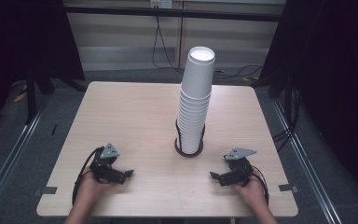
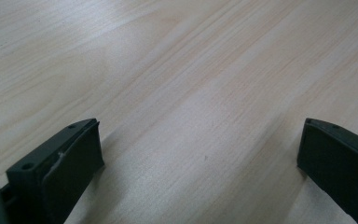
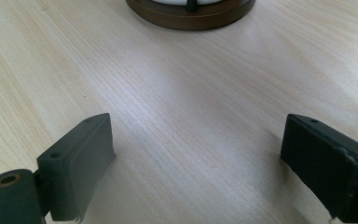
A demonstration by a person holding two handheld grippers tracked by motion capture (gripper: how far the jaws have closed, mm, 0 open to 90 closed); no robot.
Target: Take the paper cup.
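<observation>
While both your left gripper (image 1: 129,173) and right gripper (image 1: 213,175) rest wide open and empty near the tabletop's (image 1: 130,116) front edge, the cup stack (image 1: 196,100) stands untouched in its holder (image 1: 189,150).

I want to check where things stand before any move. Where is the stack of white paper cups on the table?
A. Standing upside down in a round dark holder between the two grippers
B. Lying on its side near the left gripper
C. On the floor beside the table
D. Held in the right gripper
A: the stack of white paper cups stands bottom up in the round dark holder, and the left gripper and right gripper rest open on either side.
</observation>
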